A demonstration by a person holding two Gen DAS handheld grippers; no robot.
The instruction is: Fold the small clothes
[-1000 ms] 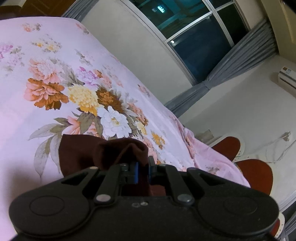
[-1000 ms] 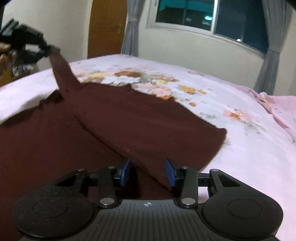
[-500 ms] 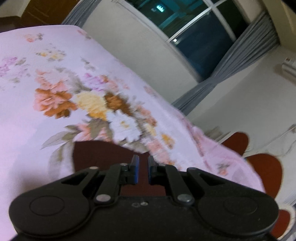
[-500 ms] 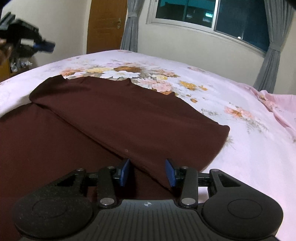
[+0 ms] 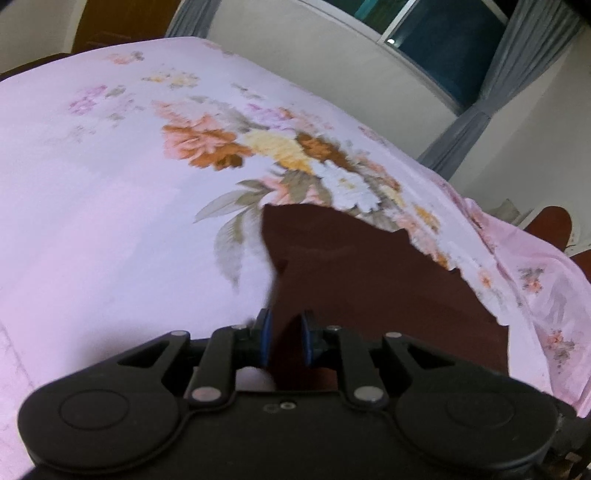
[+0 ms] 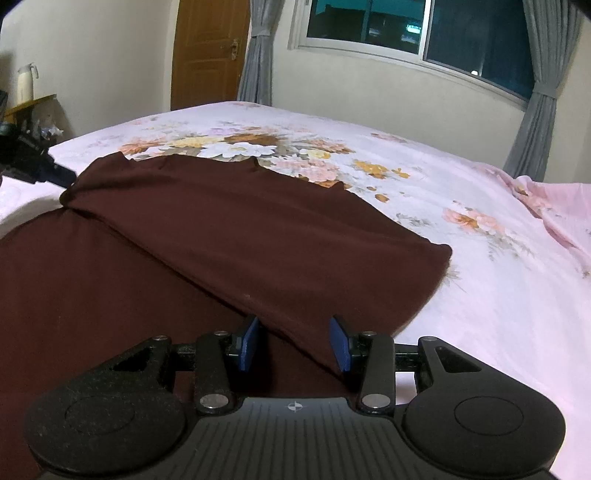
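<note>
A dark maroon garment (image 6: 221,236) lies on the floral pink bedsheet (image 6: 461,192), one layer folded over another. My right gripper (image 6: 295,343) is open, its blue pads either side of the fold's near edge, holding nothing. My left gripper (image 5: 284,338) is open a little, with the garment's (image 5: 362,273) edge lying between its blue pads; it also shows in the right wrist view (image 6: 40,168) at the garment's far left corner.
A crumpled pink sheet (image 6: 546,206) lies at the bed's right side. A side table (image 6: 29,107) with a white bottle stands at the left. A door (image 6: 210,51), a window (image 6: 424,33) and grey curtains are behind the bed.
My left gripper let go of the raised garment corner, which dropped flat onto the bed. It then came down to the garment's left edge. The right gripper stayed put.
</note>
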